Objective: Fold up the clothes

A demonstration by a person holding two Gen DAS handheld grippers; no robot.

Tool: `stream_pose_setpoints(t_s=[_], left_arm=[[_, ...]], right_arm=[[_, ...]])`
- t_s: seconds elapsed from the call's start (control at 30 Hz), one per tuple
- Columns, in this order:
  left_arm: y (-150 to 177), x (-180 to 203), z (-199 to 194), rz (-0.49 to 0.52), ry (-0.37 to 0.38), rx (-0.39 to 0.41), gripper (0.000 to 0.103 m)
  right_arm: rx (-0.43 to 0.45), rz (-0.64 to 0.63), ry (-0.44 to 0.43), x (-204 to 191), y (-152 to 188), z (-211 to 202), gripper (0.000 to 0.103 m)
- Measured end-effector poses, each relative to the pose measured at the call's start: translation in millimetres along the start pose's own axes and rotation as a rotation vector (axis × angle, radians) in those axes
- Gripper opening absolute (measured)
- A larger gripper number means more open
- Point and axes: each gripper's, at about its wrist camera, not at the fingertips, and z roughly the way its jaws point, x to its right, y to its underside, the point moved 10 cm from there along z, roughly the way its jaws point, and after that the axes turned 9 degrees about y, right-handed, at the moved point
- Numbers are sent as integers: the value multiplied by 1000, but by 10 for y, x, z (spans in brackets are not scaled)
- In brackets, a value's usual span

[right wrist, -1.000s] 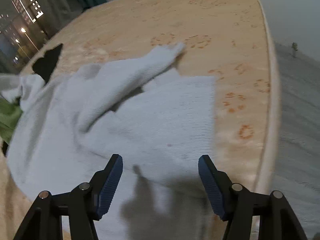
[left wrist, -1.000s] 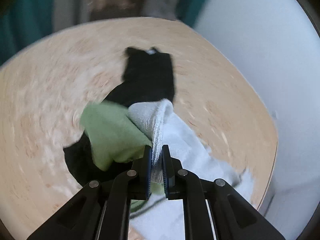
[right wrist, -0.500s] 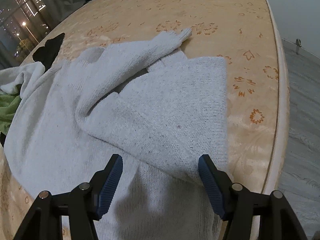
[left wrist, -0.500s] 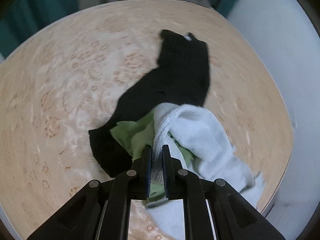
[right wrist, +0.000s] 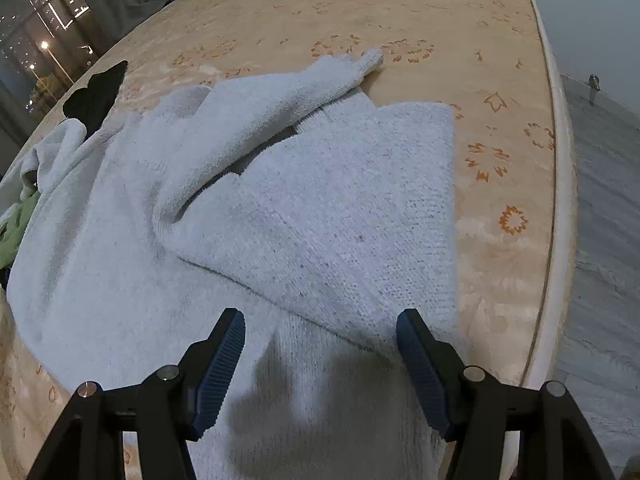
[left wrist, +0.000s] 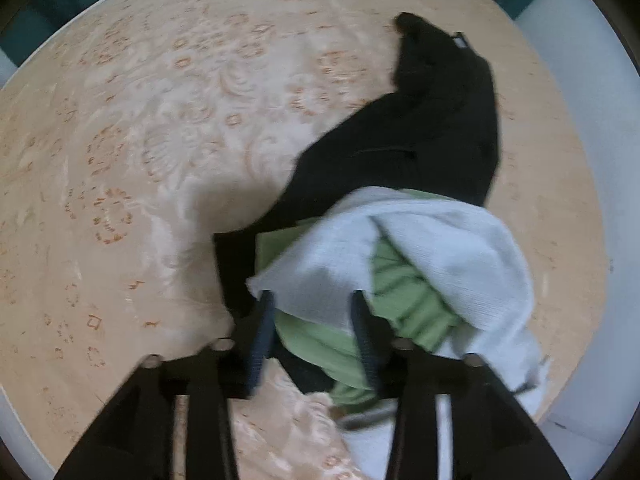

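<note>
A white knit sweater [right wrist: 280, 200] lies spread on the patterned mattress [right wrist: 500, 80], its right side folded over and one sleeve [right wrist: 304, 88] laid across the body. My right gripper [right wrist: 320, 340] is open just above the sweater's near part, holding nothing. In the left wrist view another part of the sweater [left wrist: 440, 248] drapes over a green garment [left wrist: 400, 292] and a black garment [left wrist: 420, 120]. My left gripper [left wrist: 314, 320] is open over the sweater's edge, which lies loose between the fingers.
The mattress edge [right wrist: 560, 240] runs along the right, with grey floor [right wrist: 600, 240] beyond it. A window with night lights [right wrist: 40, 20] and dark curtains stand at the far left. Bare mattress [left wrist: 140, 160] stretches left of the clothes pile.
My left gripper was shut on the sweater's edge and has opened, letting it drop onto the green garment. The right gripper stayed open and barely moved.
</note>
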Motion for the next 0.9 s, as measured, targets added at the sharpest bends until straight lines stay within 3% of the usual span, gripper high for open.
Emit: stream_pose_setpoints(t_s=[0.1,0.3,0.33,0.37,0.4,0.7,0.73,0.8,0.87,0.9], left_arm=[[-5,-142,126,-21,-23,-17,51],[39,-170,287,-9,23,-31,47],[36,-136,280,-4,36,-25,31],[30,-99,267,1,51,-17,6],[24,-62,254,5,65,-9,1],[-140,511,-386,167,122,144,0],[-148,548,-413,222,76,155,0],[-111,459,-258,236,6,101,3],[-82,335,-98,216,-39,49,20],[-68,245,-11,180,-40,35,23]], right_arm=[[-2,-4,7,-4,19,-10,66],[-4,-13,23,-25,20,-5,66],[-3,-12,23,-24,21,-8,66],[-2,-10,24,-24,21,-12,66],[-1,-9,24,-23,22,-16,66],[13,6,15,18,38,-86,65],[15,11,13,24,38,-91,65],[18,25,5,34,44,-102,65],[17,32,0,36,58,-108,65],[17,33,-2,36,65,-111,65]])
